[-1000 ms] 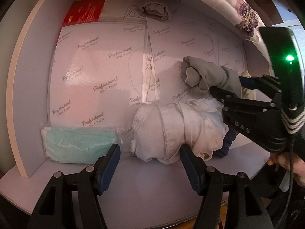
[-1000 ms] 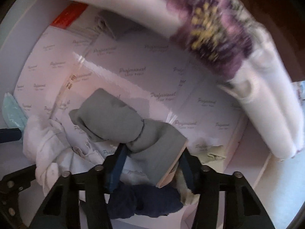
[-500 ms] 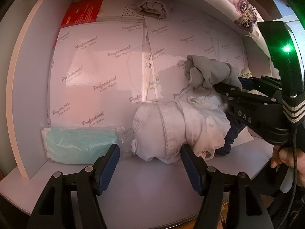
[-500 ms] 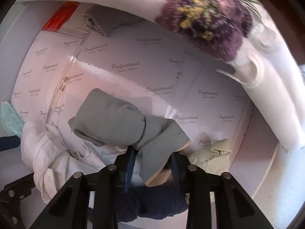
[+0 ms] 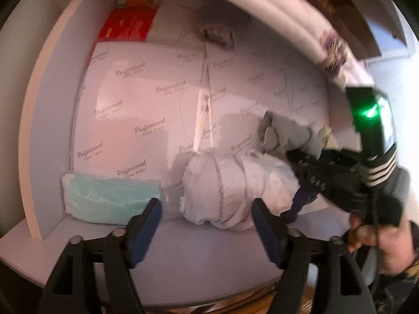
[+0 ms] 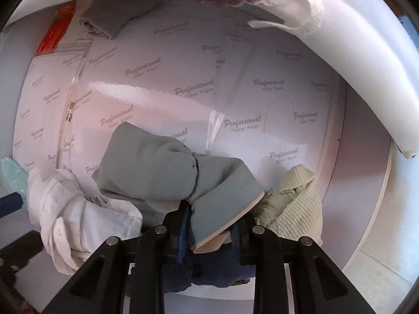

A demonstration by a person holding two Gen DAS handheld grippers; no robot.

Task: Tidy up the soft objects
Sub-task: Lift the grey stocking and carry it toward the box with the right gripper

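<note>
The right gripper [image 6: 209,225] is closing, pinching a grey folded fabric bundle [image 6: 167,167] just above the near clutter: white crumpled cloth [image 6: 78,209] left, cream ribbed knit [image 6: 296,204] right. The left gripper [image 5: 207,225] is spreading, empty. Pickup under way (likely); next, carry it somewhere clear.

"Professional Color Paper" — repeated across glossy sheets [image 6: 199,83]

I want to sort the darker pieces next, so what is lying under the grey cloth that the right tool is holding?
Under the grey cloth lies a dark navy fabric. Only its near edge shows; the cloth and the closing right tool cover the rest.
</note>
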